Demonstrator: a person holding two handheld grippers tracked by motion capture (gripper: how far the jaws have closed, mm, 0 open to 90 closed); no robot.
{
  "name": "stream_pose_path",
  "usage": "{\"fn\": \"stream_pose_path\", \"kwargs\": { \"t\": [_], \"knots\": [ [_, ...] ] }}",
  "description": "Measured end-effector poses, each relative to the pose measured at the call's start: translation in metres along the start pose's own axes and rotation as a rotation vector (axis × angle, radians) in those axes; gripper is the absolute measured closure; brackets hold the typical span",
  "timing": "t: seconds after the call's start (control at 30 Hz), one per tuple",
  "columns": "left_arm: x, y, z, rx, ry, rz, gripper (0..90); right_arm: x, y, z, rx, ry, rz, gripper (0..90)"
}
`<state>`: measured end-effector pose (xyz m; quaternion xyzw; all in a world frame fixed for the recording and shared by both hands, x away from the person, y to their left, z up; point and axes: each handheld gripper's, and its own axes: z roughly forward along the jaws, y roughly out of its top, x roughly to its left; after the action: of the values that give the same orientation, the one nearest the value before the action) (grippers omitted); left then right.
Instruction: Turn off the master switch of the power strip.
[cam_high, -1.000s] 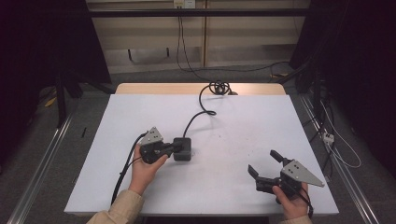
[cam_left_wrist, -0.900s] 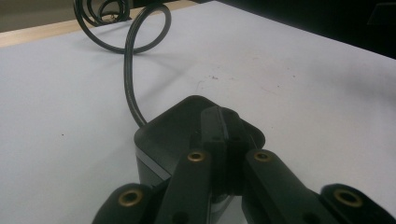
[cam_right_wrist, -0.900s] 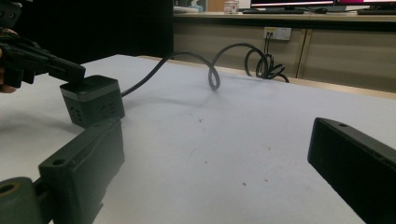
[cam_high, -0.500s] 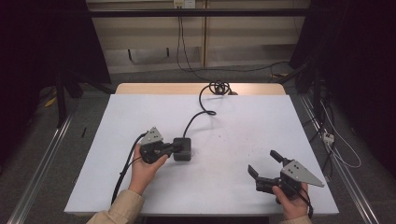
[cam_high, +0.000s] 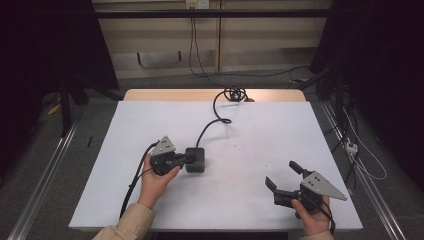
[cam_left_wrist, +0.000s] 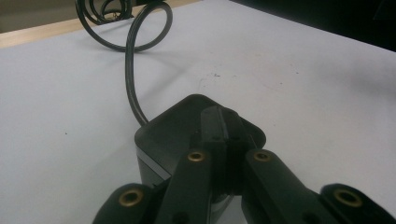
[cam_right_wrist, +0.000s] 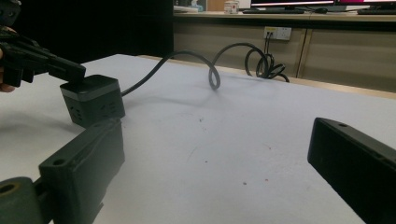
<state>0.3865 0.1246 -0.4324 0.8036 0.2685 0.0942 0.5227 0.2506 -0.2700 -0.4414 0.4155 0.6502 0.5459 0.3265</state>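
While left tongs (cam_high: 189, 158) press closed on one socket cube (cam_high: 196, 161) (one cord (cam_high: 216, 119)), right tongs (cam_high: 286, 176) gape.

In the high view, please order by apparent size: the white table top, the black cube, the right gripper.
1. Table top, by far the largest.
2. Right gripper, with its grey plate.
3. Cube, the smallest.
The gripper lies nearer the camera, so its lead over the cube is not sure.

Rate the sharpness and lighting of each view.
High view: even light on the white table, dark room edges, all sharp. Left gripper view: the near jaws are soft, the black cube and its cable crisp. Right gripper view: the near jaws are blurred, the cube casts a soft shadow.
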Motion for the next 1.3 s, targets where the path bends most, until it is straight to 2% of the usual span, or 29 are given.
{"fn": "stream_pose_path", "kwargs": {
  "t": [0.2, 0.37, 0.5, 0.57, 0.83, 0.9, 1.03, 1.13, 1.2, 1.3],
  "knots": [
    [-0.0028, 0.0012, 0.0002, 0.008, 0.018, 0.019, 90.0, 0.0010, -0.0002, 0.0007, 0.003, 0.002, 0.001, 3.2],
    [-0.0027, 0.0014, 0.0002, 0.010, 0.016, 0.011, 90.0, 0.0013, -0.0001, 0.0007, 0.002, 0.002, 0.000, 3.6],
    [-0.0044, 0.0031, 0.0003, 0.025, 0.028, 0.028, 90.0, 0.0007, 0.0000, 0.0001, 0.002, 0.000, -0.002, 3.6],
    [-0.0039, 0.0028, 0.0004, 0.023, 0.024, 0.017, 90.0, 0.0006, 0.0000, 0.0000, 0.002, 0.000, -0.002, 3.6],
    [-0.0039, 0.0033, 0.0004, 0.029, 0.025, 0.015, 90.0, 0.0011, -0.0002, 0.0006, 0.002, 0.000, 0.000, 3.6],
    [-0.0046, 0.0037, 0.0004, 0.032, 0.030, 0.025, 90.0, 0.0013, -0.0002, 0.0005, 0.000, 0.001, 0.000, 3.6],
    [-0.0048, 0.0039, 0.0006, 0.033, 0.025, 0.017, 90.0, 0.0012, -0.0002, 0.0003, 0.001, 0.000, 0.000, 3.6],
    [-0.0064, 0.0053, 0.0008, 0.045, 0.033, 0.037, 90.0, 0.0011, -0.0002, 0.0005, 0.002, 0.000, -0.001, 3.6],
    [-0.0061, 0.0048, 0.0009, 0.041, 0.032, 0.028, 90.0, 0.0013, -0.0002, 0.0006, 0.001, 0.000, -0.001, 3.6],
    [-0.0067, 0.0050, 0.0010, 0.042, 0.038, 0.037, 90.0, 0.0013, -0.0001, 0.0005, 0.001, 0.000, 0.000, 3.6]
  ]
}}
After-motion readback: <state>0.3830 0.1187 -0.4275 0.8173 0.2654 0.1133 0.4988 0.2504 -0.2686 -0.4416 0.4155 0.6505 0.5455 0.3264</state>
